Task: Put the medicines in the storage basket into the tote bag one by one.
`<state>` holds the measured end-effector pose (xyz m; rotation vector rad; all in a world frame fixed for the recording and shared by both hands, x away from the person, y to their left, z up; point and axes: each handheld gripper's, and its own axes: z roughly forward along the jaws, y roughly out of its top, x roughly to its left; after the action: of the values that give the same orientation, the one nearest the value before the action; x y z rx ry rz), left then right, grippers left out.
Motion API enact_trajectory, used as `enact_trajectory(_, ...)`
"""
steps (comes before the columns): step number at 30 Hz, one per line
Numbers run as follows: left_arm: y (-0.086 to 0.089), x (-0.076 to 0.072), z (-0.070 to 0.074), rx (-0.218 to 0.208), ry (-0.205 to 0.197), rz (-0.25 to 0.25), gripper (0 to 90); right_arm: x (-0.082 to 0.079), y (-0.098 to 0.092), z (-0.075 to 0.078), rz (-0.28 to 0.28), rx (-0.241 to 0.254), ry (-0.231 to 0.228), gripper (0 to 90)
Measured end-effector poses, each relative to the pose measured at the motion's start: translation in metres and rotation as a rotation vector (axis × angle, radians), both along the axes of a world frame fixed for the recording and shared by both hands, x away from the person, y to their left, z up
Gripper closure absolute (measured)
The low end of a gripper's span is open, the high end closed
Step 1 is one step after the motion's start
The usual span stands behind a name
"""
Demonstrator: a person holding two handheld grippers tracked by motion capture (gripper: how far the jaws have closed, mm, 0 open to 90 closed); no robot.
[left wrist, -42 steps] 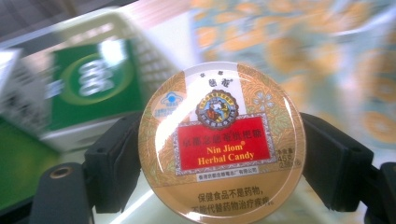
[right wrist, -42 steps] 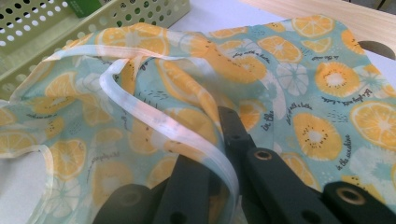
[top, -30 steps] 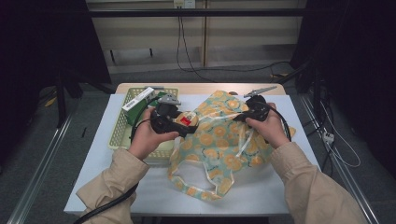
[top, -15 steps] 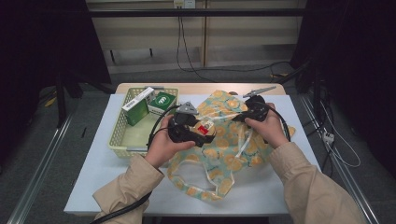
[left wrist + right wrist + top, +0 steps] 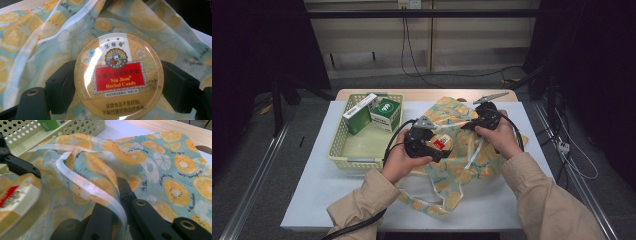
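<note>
While the right gripper (image 5: 473, 121) stays clamped on the fruit-print bag (image 5: 462, 160) rim, left gripper (image 5: 438, 146) grips a candy tin (image 5: 119, 75), basket (image 5: 343, 150) at nine o'clock.

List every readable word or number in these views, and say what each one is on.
"Nin Jiom Herbal Candy": tin, red panel.
"45g": tin, right rim, faint.
Chinese lines on the tin: too small to transcribe.
"999": green box, faint.
Script on the bag: too blurred.
</note>
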<state>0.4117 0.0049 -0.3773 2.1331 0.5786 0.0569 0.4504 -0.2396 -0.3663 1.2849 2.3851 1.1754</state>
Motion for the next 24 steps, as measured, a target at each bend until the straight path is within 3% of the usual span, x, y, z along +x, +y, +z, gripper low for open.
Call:
enact_trajectory(8,-0.018,0.002,-0.015,0.026,-0.011,0.0,20.7,0.0,0.0,0.0,-0.004,0.004,0.002,89.9)
enact_trajectory(24,-0.035,0.033,-0.044,0.066,-0.029,0.096,20.7,0.005,-0.003,-0.005,-0.009,0.016,0.006,89.8)
